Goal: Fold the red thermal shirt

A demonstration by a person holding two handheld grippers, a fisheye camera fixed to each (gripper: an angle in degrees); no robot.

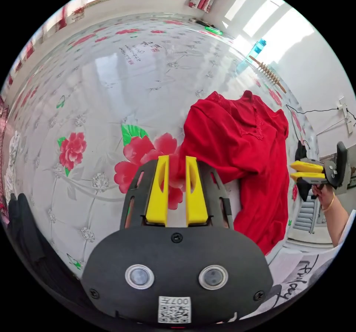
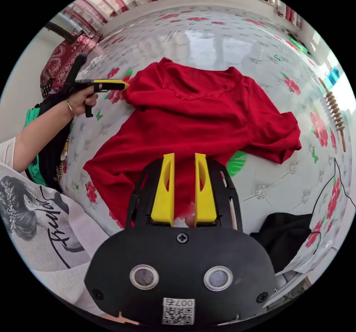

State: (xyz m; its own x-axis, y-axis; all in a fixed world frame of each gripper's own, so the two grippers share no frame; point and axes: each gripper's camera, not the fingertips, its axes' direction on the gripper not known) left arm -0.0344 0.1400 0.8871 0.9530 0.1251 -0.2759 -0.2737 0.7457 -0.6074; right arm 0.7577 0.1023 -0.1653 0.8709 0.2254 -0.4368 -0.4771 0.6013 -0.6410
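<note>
- red thermal shirt [image 2: 196,117] lies spread on the flower-print bed cover [image 1: 111,87], neckline away from the person, hem at the near edge
- one sleeve [image 2: 276,139] bunched and folded in toward the body; green leaf print shows beside it
- left gripper [image 1: 177,159]: yellow fingers [image 1: 158,191] slightly parted, red cloth of the shirt's shoulder edge between the tips; right gripper view shows its tips right at the shirt edge [image 2: 126,85]; true clamp cannot be told
- right gripper [image 2: 184,157]: fingers [image 2: 165,191] a narrow gap apart, above the shirt's lower part, holding nothing; in left gripper view it hovers off the bed edge [image 1: 307,171], fingers near closed
- wooden beaded roller [image 2: 333,109] on the bed's far side
- black garment [image 2: 285,235] at the bed edge
</note>
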